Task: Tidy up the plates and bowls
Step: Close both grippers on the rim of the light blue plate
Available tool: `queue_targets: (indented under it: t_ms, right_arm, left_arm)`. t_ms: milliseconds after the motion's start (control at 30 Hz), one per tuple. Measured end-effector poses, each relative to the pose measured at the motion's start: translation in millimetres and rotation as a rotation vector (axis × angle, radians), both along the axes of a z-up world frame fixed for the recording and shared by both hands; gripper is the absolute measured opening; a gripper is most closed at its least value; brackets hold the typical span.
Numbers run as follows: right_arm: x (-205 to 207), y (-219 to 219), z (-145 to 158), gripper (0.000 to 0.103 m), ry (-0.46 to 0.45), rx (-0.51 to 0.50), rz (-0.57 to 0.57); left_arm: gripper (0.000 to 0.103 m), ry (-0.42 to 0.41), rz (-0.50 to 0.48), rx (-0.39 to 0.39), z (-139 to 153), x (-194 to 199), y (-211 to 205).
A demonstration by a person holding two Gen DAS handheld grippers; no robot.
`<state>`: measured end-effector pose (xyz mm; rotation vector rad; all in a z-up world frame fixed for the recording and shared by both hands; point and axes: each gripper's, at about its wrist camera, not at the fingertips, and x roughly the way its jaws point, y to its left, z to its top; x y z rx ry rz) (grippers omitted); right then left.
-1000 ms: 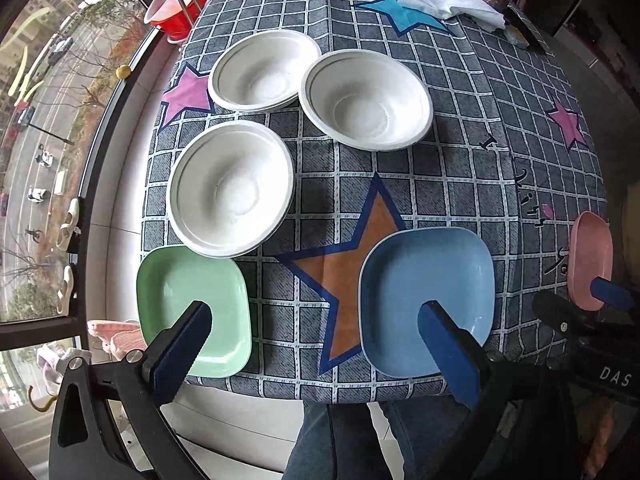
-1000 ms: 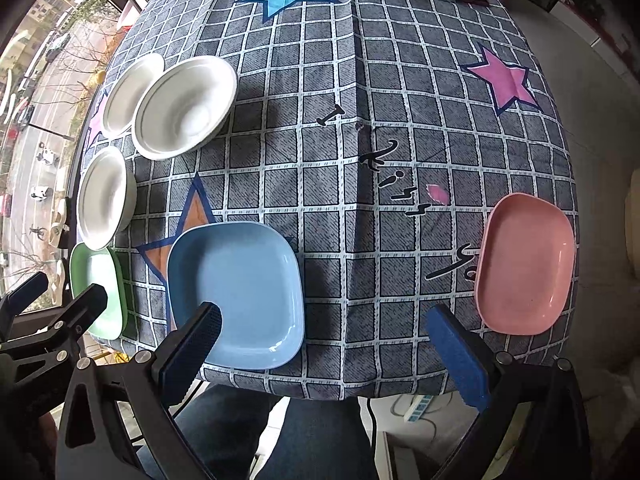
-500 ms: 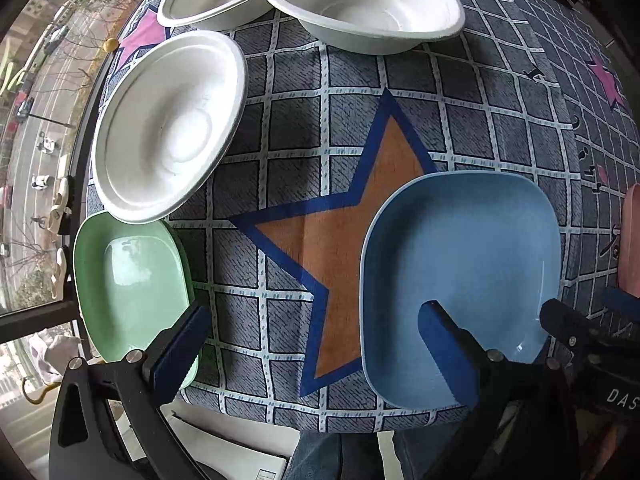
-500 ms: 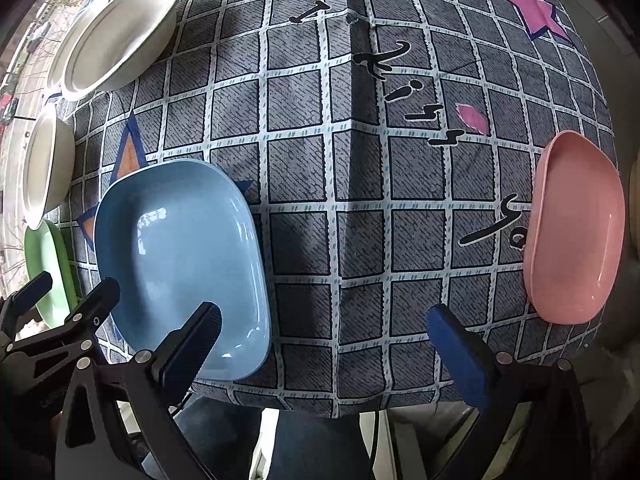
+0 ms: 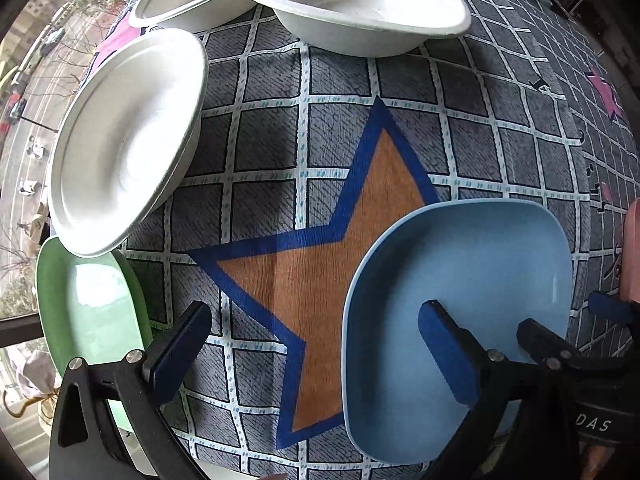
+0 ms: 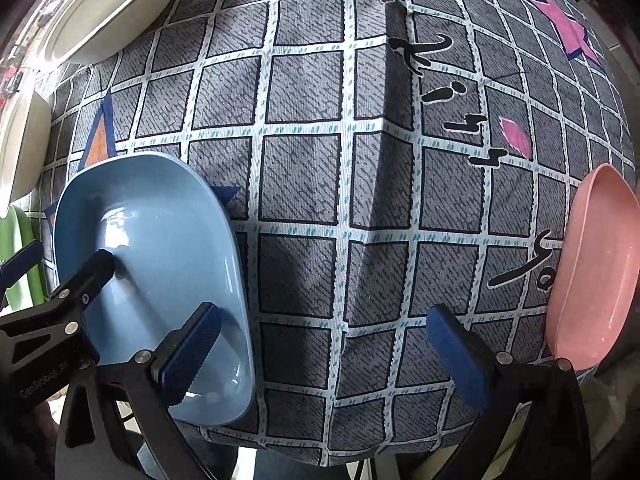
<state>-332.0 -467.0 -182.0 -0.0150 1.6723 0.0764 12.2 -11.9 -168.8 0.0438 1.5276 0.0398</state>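
While both grippers sit low at the near table edge, the jaws of each stand wide with nothing between them. Left gripper (image 5: 316, 344) hangs over the orange star (image 5: 332, 248) printed on the checked tablecloth (image 5: 500, 120); its right finger overlaps the blue plate (image 5: 472, 264), contact unclear. Its left finger sits just beside the green plate (image 5: 88, 300), which is cut by the gripper body and partly covered by the rim of a white bowl (image 5: 124, 136). Two more white bowls sit at the far side: far-left bowl (image 5: 184, 0) is cropped by the frame and partly behind the far-right bowl (image 5: 360, 0). A sliver of pink plate (image 5: 632, 256) shows at the right edge, mostly out of frame.

Right gripper (image 6: 320, 356) hovers over bare cloth between the blue plate (image 6: 160, 240) and the pink plate (image 6: 592, 264). Its left finger overlaps the blue plate's near corner; touching or above, cannot tell. Black lettering (image 6: 452, 92) on the cloth is distorted, hard to read. The left gripper's fingertip also pokes into the blue plate in this view. The green plate (image 6: 16, 248) is only a strip at the left edge.
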Motion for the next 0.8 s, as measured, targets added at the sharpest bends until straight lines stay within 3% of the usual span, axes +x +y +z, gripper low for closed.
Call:
queue_targets:
  t_ms: [67,167,233,333,433,500,700,800]
  right_arm:
    - [8.9,0.6,7.5,0.103,-0.001,-0.001,-0.01]
    - [15.1,4.0,12.7,0.103,-0.002,-0.008,-0.026]
    - [19.0,5.2,14.0,0.103,0.013,-0.008,-0.027]
    - [18.3,20.5,16.3,0.1,0.024,0.007,0.005]
    - [11.0,46.3,27.5,0.075,-0.01,0.024,0.095]
    - [7.5,58.0,34.5,0.044,-0.021,0.086,0.124]
    - [8.7,45.5,28.9,0.015,0.005,0.165,0.03]
    - [14.0,28.7,20.9,0.01,0.044,0.236,-0.064]
  left_arm:
    - [0.103,0.01,0.066,-0.077,-7.4,-0.6,14.4]
    - [0.103,-0.011,0.1,-0.073,-6.6,-2.5,18.6]
    - [0.103,0.025,0.131,-0.076,-9.2,0.4,17.5]
    - [0.102,0.076,0.088,-0.075,-10.9,4.3,4.4]
    - [0.094,0.07,0.032,-0.07,-4.1,2.9,-12.8]
    - [0.083,0.062,0.011,-0.07,-0.6,2.2,-20.2]
    - [0.064,0.055,0.03,-0.094,11.1,2.8,-19.8]
    - [0.057,0.039,0.001,-0.092,9.2,-1.5,-13.5]
